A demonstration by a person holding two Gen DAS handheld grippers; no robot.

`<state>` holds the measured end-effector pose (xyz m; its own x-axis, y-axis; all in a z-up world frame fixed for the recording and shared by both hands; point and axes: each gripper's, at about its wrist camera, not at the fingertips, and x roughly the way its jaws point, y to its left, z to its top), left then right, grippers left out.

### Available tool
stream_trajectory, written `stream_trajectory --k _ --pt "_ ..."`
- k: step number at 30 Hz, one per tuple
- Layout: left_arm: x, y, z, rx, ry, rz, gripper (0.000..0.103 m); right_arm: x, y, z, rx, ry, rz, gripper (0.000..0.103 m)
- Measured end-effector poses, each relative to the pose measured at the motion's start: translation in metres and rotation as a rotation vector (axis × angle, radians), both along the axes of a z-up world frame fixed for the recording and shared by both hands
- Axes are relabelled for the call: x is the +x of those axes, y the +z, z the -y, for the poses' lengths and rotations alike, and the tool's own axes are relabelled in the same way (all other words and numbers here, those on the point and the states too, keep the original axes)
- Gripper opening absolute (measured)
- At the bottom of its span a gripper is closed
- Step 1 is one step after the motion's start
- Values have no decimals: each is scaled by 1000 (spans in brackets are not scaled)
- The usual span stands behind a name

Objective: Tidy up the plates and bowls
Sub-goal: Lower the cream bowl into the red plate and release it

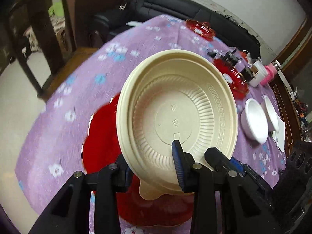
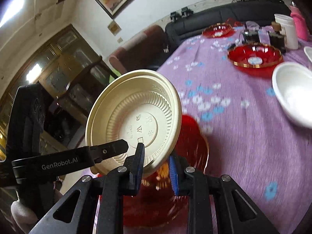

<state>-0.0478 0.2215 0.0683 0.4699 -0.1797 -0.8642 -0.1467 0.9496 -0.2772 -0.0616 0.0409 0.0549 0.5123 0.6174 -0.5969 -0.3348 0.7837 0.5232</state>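
Observation:
A cream ribbed plastic bowl (image 1: 175,105) hangs tilted above the purple flowered tablecloth (image 1: 64,128), held at its lower rim from two sides. My left gripper (image 1: 151,156) is shut on the rim, one blue pad inside the bowl and the other behind it. My right gripper (image 2: 156,152) is shut on the same cream bowl (image 2: 136,113), whose marked underside faces this camera. The left gripper's finger (image 2: 117,148) lies on that underside. The right gripper's finger (image 1: 216,156) shows at the rim. A red scalloped plate (image 1: 101,136) lies below the bowl.
Two red glass bowls (image 2: 253,56) (image 2: 216,30) stand further back, with two white bowls (image 1: 253,120) (image 1: 273,113) to the right. A white cup (image 2: 286,31), a pink bottle (image 2: 298,25) and small dark items crowd the far corner. A wooden chair (image 1: 39,44) and a dark sofa (image 1: 195,7) border the table.

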Motion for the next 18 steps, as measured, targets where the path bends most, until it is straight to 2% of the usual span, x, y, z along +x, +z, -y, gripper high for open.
stream_trajectory --k 4,8,14,18 --pt "0 -23 -7 -29 14 -60 35 -1 -15 -8 -48 10 -53 27" --pt "0 -35 -8 -21 19 -73 35 -3 -17 -13 -94 10 -36 26" --pt "-10 -30 -12 -58 24 -62 45 -4 -20 -21 -115 22 -52 26" --pt "-12 -30 -9 -57 3 -63 57 -4 -19 -26 -127 30 -56 28"
